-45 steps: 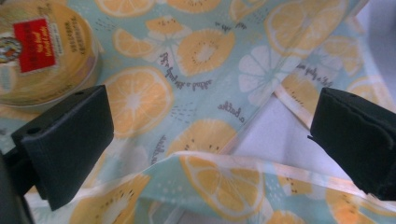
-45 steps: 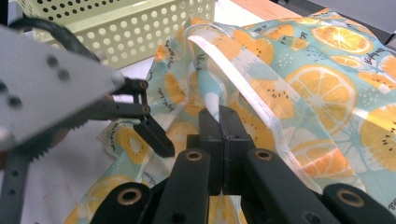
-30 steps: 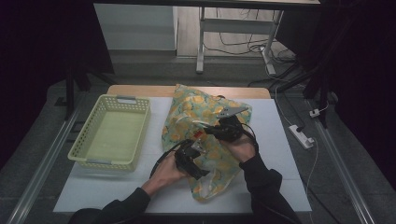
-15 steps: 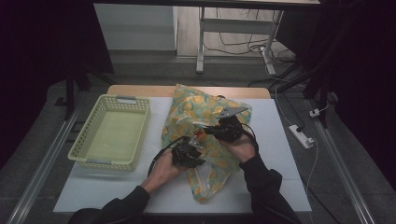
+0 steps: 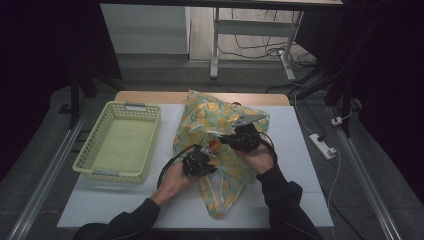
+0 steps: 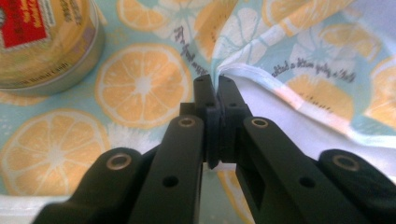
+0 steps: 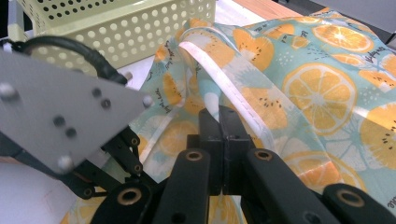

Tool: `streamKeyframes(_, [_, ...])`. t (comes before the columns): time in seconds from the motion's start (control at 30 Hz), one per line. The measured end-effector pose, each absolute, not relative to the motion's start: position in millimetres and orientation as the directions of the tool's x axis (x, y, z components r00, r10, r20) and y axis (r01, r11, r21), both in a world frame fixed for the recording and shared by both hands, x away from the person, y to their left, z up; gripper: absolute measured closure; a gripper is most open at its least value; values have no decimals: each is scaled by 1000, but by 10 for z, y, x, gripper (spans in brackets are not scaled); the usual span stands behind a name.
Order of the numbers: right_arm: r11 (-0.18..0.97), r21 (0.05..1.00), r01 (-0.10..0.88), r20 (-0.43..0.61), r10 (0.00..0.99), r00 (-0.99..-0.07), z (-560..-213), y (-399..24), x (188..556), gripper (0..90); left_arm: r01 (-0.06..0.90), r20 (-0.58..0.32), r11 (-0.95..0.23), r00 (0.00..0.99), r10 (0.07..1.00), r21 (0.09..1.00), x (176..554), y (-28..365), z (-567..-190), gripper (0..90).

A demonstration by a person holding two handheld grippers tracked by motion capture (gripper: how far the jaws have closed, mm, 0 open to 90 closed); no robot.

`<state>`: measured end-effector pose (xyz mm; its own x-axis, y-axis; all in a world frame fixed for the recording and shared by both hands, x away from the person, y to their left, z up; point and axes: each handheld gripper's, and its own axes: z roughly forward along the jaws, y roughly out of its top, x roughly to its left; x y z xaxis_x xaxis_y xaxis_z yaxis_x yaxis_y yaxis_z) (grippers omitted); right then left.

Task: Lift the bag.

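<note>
**Pinching the bag mouth from both sides**

Lying across the white table (image 5: pixel 300 150), the orange-print bag (image 5: pixel 210 112) is holding a yellow tin (image 6: pixel 44 42) inside. The left gripper (image 6: pixel 215 84), jaws having just been closing, is nipping the bag's white hem. The right gripper (image 7: pixel 219 114) is clamping the fabric too. The green basket (image 5: pixel 82 167) is sitting just beside, with nothing showing in it.

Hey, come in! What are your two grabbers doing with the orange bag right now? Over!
Left gripper just closed, pinching the bag's white hem. Right gripper shut on the orange-print bag. Tin can lies on the cloth nearby; basket sits aside.
</note>
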<state>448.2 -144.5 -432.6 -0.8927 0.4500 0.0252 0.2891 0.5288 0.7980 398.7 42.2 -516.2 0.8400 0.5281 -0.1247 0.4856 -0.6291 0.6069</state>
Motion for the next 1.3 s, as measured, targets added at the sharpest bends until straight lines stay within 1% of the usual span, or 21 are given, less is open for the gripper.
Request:
streamKeyframes(0.07, [528,799,288,23,451,-892,-4320,-1447,4479,892,503,-149,-601,828,540,621,3989,442,-5123,890])
streamKeyframes(0.33, [529,804,273,16,440,-898,-4277,-1433,4445,893,487,-139,-591,833,535,643,3968,480,-4967,891])
streamKeyframes(0.7, [513,814,272,26,437,-899,-4217,-1452,4429,893,544,-226,-511,799,558,665,4025,639,-4733,893])
streamKeyframes(1.13, [494,830,257,28,425,-905,-4113,-1458,4377,894,559,-272,-434,780,563,706,4034,799,-4420,893])
streamKeyframes(1.3, [492,833,253,26,422,-906,-4083,-1459,4366,894,556,-274,-424,780,562,715,4043,852,-4314,894])
